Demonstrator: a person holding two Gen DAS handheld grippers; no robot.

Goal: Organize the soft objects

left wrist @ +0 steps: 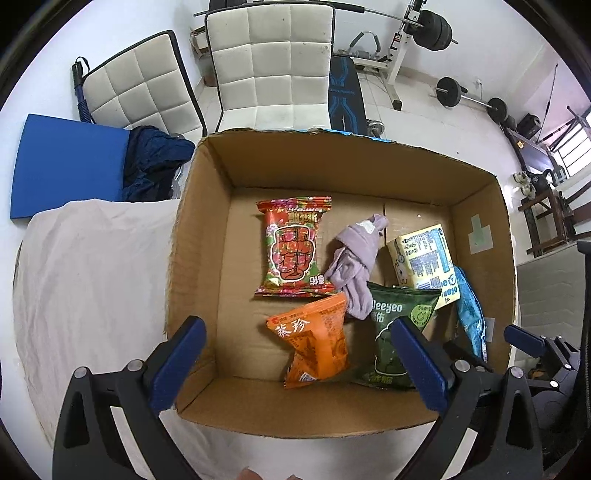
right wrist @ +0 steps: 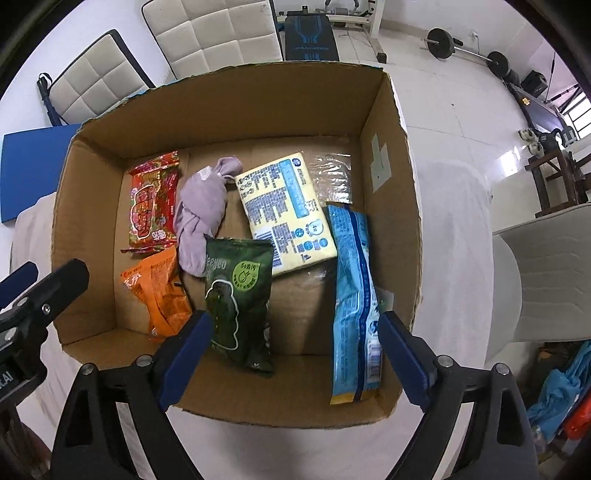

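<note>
An open cardboard box (left wrist: pixel 207 236) (right wrist: pixel 391 184) sits on a white cloth. In it lie a red snack bag (left wrist: pixel 293 247) (right wrist: pixel 153 205), an orange bag (left wrist: pixel 314 343) (right wrist: pixel 160 291), a dark green bag (left wrist: pixel 397 343) (right wrist: pixel 238 295), a knotted lilac cloth (left wrist: pixel 354 262) (right wrist: pixel 201 210), a pale yellow tissue pack (left wrist: pixel 426 262) (right wrist: pixel 288 210) and a light blue pack (left wrist: pixel 469 314) (right wrist: pixel 352 295). My left gripper (left wrist: pixel 299 328) is open and empty above the box's near side. My right gripper (right wrist: pixel 295 325) is open and empty above the near edge, between the green and blue packs.
The white cloth (left wrist: pixel 88 280) covers the table left of the box. Dark blue clothing (left wrist: pixel 155 162) and a blue mat (left wrist: pixel 66 166) lie beyond it. Two white chairs (left wrist: pixel 273 62) and gym weights (left wrist: pixel 436 29) stand behind. Another white chair (right wrist: pixel 550 273) is at the right.
</note>
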